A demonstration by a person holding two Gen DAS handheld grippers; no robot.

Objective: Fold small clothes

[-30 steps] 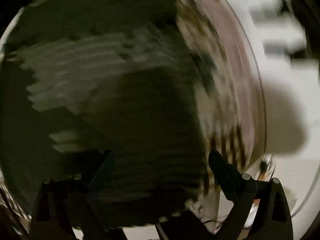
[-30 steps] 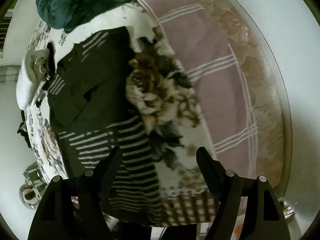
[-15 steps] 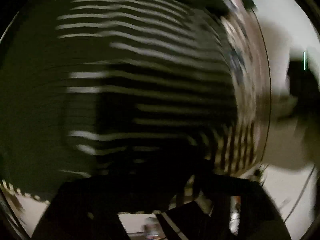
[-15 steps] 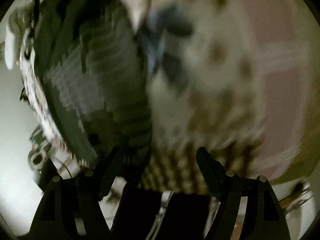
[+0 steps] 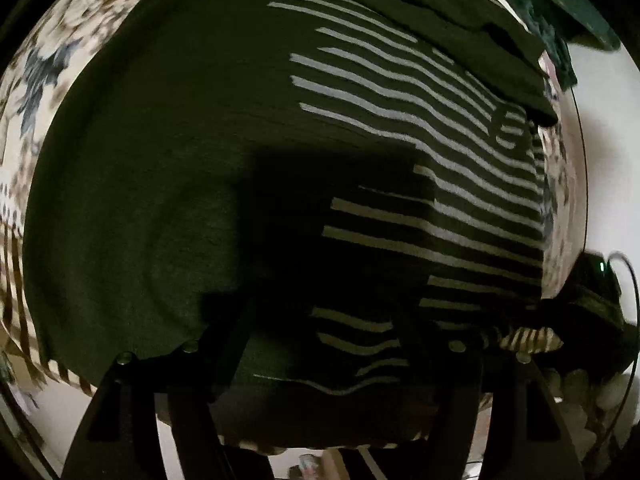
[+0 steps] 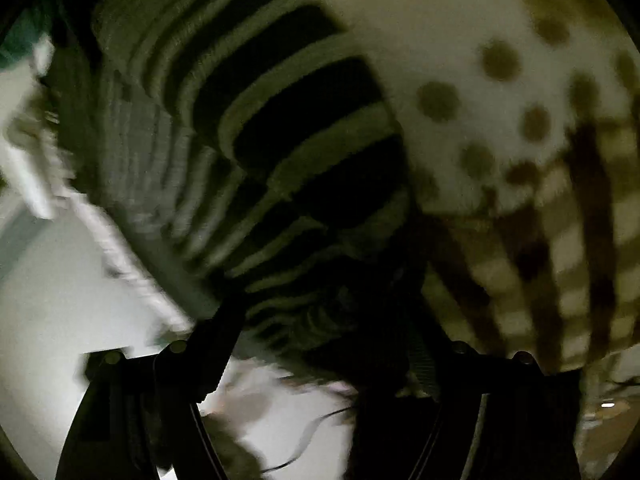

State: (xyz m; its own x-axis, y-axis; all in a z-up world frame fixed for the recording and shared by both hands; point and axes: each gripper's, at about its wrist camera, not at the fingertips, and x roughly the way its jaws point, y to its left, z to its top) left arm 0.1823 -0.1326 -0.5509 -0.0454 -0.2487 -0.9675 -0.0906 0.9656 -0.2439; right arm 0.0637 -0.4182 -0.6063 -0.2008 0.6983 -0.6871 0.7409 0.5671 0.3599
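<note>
Dark knit with pale stripes fills the left wrist view: one sweater (image 5: 248,152) lies spread flat on a floral cloth (image 5: 48,40), its near hem hanging over the cloth's front edge. The cloth shows as a bare margin to the left and a thin strip to the right, and beyond that strip is a pale wall. A green garment (image 5: 568,28) sits bunched at the far right, just past the sweater's folded upper part. The stripes run across the view, dropping to the right; the sweater's long axis cannot be told.

The left gripper (image 5: 320,344) sits low over the near hem, its two fingers spread wide, with knit lying between them; it is too dark to tell whether they touch it.

The right wrist view is blurred. The sweater (image 6: 248,140) slants from upper left towards the bottom centre, with the cloth's dotted and checked border (image 6: 520,160) to its right. The right gripper (image 6: 324,340) is also wide open, straddling the sweater's near corner without pinching it.
</note>
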